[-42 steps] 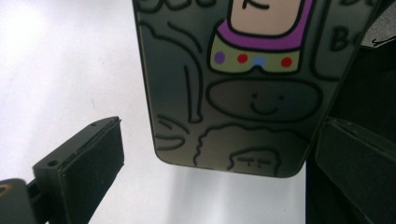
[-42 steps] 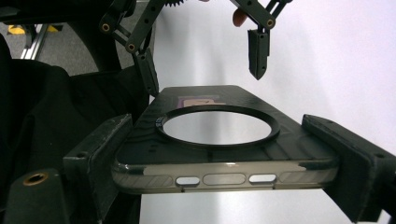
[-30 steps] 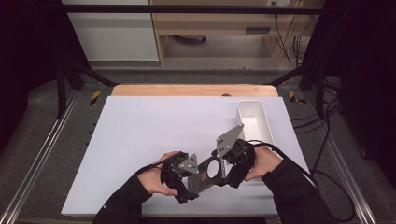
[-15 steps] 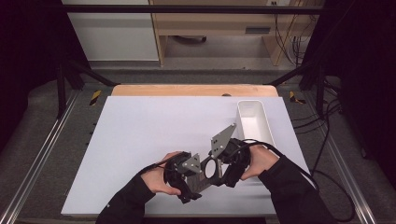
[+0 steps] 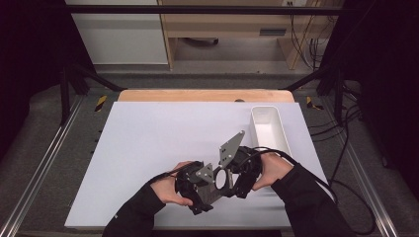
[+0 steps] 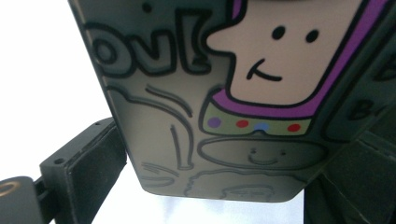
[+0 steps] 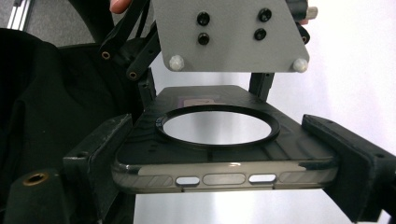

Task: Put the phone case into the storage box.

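The phone case (image 7: 224, 154), a dark translucent shell with a round ring on its back and cartoon print, sits between the two tools above the near part of the table (image 5: 148, 143). We note that the right tool (image 7: 224, 163) has its jaws closed against the case's two long edges at the end with the port cut-outs, gripping it flat. The left tool (image 6: 205, 186) meets the opposite end; in the left gripper view the printed case (image 6: 210, 107) lies between its jaws, one jaw just beside the edge, the other largely hidden, so we cannot tell whether that grip is closed. In the high view both tools, left (image 5: 205, 190) and right (image 5: 232, 175), face each other with the case bridging them. A white bin (image 5: 269, 131) stands beyond the right tool.

We judge the step to be a handover or a two-tool hold. The next move calls for confirming one firm grip before the other tool releases.
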A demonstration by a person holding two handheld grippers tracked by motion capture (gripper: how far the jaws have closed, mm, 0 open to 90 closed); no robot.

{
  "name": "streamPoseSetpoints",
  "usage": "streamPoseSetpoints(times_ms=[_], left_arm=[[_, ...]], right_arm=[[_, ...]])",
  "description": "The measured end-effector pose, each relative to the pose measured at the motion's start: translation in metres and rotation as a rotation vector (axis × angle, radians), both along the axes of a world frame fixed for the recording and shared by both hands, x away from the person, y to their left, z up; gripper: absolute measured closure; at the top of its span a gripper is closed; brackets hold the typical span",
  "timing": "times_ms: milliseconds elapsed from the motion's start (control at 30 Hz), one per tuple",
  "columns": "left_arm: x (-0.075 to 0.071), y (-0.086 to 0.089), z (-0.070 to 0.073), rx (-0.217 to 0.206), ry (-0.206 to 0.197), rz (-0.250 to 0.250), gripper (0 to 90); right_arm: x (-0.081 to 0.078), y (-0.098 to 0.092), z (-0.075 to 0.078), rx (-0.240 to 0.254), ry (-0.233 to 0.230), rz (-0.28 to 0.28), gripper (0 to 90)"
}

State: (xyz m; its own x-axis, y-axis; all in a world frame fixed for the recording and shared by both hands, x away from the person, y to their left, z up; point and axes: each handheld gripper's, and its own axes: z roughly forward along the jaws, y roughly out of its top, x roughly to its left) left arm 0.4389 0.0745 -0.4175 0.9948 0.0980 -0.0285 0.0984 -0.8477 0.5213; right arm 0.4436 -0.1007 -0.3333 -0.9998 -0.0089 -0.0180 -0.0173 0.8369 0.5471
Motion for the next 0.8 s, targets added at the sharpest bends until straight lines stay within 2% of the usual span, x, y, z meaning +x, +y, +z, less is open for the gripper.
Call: streamPoseSetpoints(times_ms=[233,800], left_arm=[[-0.0007,-0.0022,-0.0029,0.021,0.001,-0.018,5.4],[-0.0027,-0.0043,-0.0050,0.035,-0.004,-0.036,11.2]], right_arm=[[0.0001,0.0028,-0.0018,-0.014,0.007,0.005,12.4],[0.0000,0.0057,-0.0036,-0.032,0.009,0.014,12.4]])
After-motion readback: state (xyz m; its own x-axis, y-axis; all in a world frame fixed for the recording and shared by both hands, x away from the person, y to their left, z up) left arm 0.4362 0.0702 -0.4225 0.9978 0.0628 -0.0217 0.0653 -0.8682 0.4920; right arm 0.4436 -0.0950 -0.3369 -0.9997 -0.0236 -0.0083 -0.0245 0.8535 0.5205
